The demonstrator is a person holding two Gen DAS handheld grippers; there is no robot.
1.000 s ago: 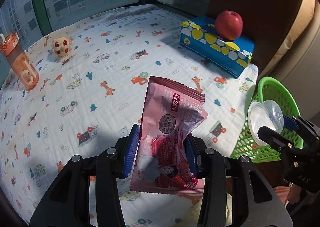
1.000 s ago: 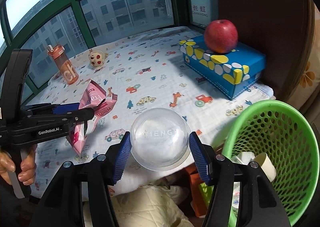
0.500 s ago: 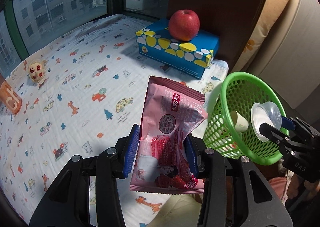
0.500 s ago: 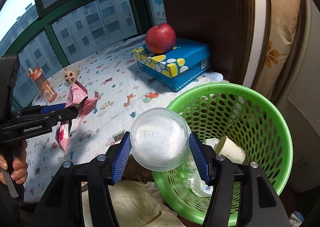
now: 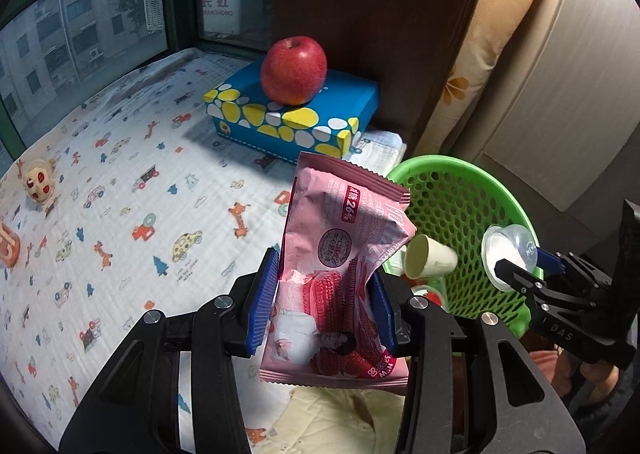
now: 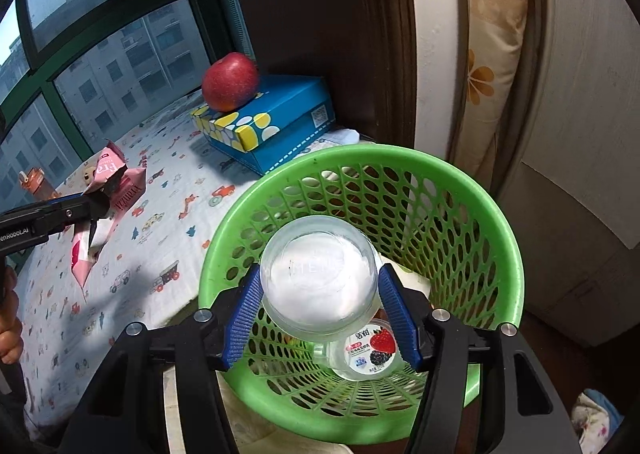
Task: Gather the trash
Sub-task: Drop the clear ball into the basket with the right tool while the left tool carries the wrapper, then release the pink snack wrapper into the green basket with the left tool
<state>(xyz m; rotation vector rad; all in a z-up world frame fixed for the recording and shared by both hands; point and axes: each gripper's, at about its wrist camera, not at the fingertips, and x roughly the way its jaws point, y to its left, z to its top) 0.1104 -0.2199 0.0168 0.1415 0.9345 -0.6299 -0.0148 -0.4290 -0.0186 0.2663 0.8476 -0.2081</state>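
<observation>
Wrapper [image 5: 340,274] between left claw [image 5: 322,300] pads

You're in a home, likely a bedroom bay window: padded ledge under a kids' cartoon-print blanket [image 5: 132,190], apartment blocks outside the window [image 6: 132,54], floral cushion [image 5: 476,66], apple [image 5: 294,70] on a tissue box [image 5: 296,122], green wastebasket [image 6: 496,230]

A crumpled pink snack wrapper [image 5: 340,274] with red print stands upright, its serrated top edge up, pinched low on both sides over the near edge of the bed. To its right a clear domed plastic lid [image 6: 318,278], whitish inside, is held over the open mouth of a green perforated basket [image 6: 472,190]. In the basket lie a cream paper cup [image 5: 430,261] on its side and a berry-labelled yogurt cup [image 6: 370,354].
</observation>
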